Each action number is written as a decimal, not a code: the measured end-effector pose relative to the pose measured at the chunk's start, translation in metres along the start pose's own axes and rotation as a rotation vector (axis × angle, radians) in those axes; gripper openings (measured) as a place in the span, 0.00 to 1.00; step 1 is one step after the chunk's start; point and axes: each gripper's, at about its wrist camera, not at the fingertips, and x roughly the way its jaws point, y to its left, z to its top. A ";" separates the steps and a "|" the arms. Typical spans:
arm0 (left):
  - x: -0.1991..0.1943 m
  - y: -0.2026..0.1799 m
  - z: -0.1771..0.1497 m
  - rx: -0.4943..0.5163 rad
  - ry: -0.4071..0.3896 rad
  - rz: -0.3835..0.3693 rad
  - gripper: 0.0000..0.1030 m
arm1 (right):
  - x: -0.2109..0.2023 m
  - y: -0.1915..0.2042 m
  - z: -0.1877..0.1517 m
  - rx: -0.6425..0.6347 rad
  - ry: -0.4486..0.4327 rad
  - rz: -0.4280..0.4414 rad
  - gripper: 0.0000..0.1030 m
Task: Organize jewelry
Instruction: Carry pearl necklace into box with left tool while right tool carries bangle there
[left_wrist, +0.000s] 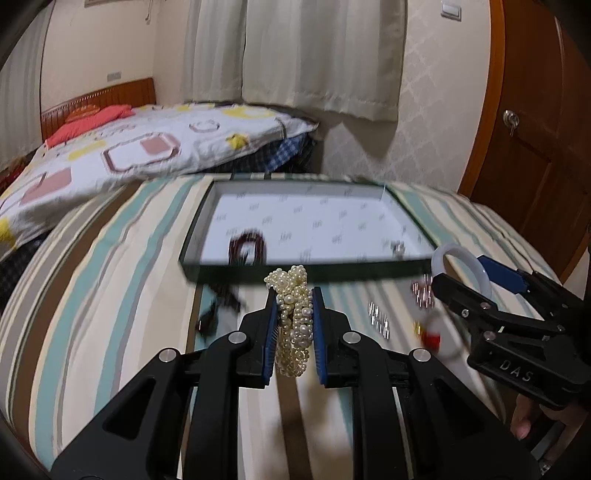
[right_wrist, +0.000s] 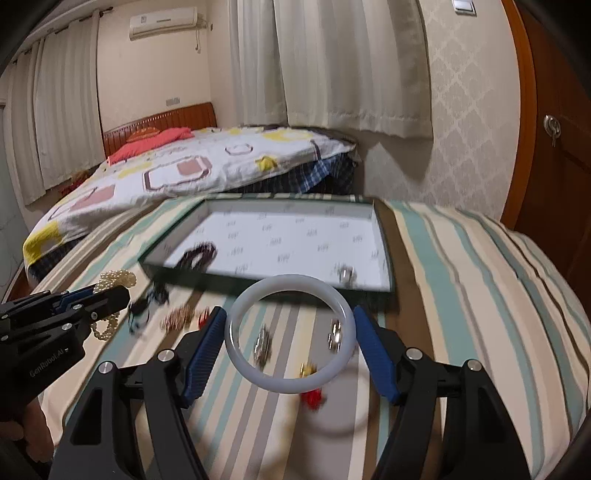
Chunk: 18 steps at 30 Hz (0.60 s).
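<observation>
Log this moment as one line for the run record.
left gripper: shut on cream pearl bracelet bundle | right gripper: shut on white translucent bangle | dark-rimmed shallow box: ahead, both approaching

We see glossy cream pearl beads (left_wrist: 293, 317), a smooth, milky translucent bangle (right_wrist: 291, 334), ribbed blue pads (right_wrist: 207, 350) on matt black plastic tongs (left_wrist: 294, 332), and striped cloth (right_wrist: 461, 295) beneath.
</observation>
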 end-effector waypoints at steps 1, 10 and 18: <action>0.002 0.000 0.006 0.000 -0.010 -0.003 0.16 | 0.003 -0.002 0.006 0.005 -0.006 0.002 0.67; 0.039 -0.003 0.062 0.011 -0.081 -0.004 0.16 | 0.036 -0.011 0.058 0.001 -0.077 -0.007 0.67; 0.104 -0.001 0.074 -0.009 0.000 -0.005 0.16 | 0.087 -0.016 0.058 -0.007 0.008 0.004 0.67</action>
